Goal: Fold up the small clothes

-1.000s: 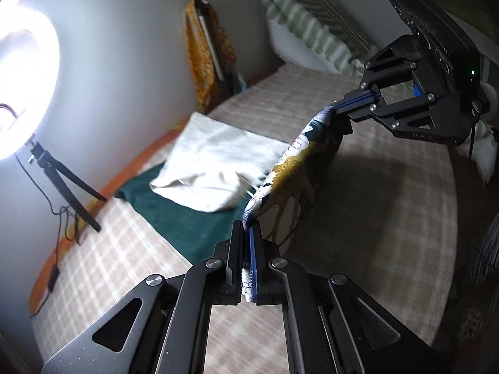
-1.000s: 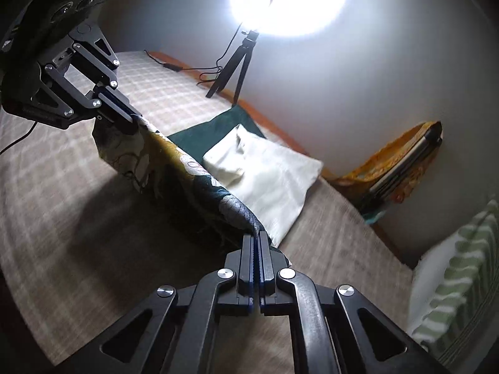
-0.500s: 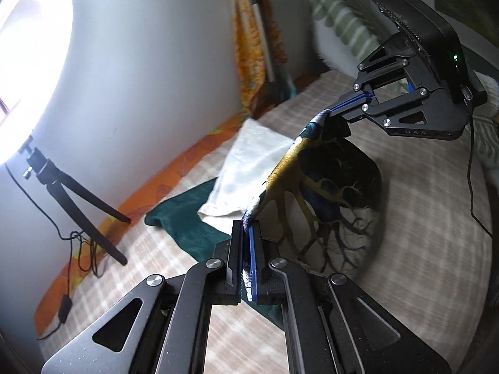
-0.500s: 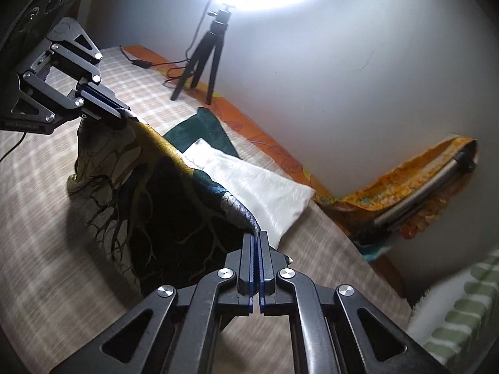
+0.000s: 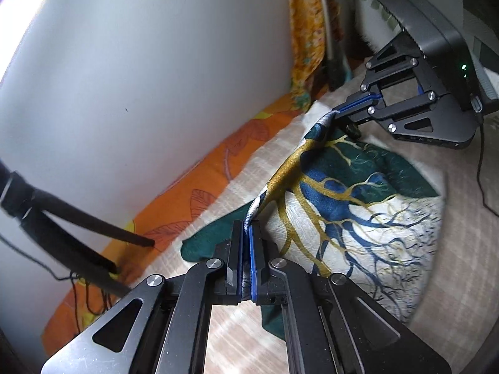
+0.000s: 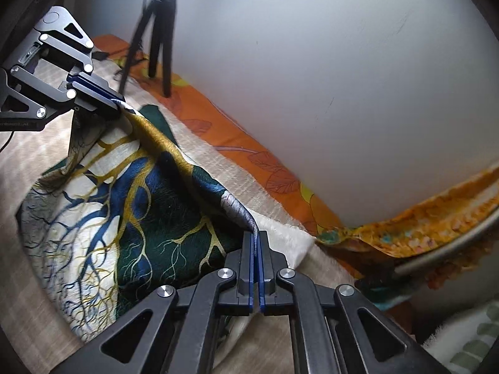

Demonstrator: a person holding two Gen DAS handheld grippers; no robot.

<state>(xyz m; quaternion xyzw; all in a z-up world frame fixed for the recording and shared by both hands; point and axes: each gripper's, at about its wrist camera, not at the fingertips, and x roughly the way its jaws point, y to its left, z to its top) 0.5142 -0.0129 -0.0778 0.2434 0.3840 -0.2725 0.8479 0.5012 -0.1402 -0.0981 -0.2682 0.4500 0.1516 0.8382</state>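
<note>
Left wrist view: your left gripper (image 5: pixel 246 233) and right gripper (image 5: pixel 338 113) are each clamped tight on a corner of the printed cloth (image 5: pixel 358 218), top edge taut, body draped on the bed (image 5: pixel 461 249). Mid-fold; next, lay that edge down evenly.

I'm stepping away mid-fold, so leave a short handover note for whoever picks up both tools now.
Left tool: shut on one corner of the tree-print cloth.
Right tool: shut on the other corner of that edge.
The held edge is raised and stretched between the tools; the rest drapes on the checked bedspread, partly over the white cloth.
Done: edge picked up.
Left: lay the fold, release both.
</note>
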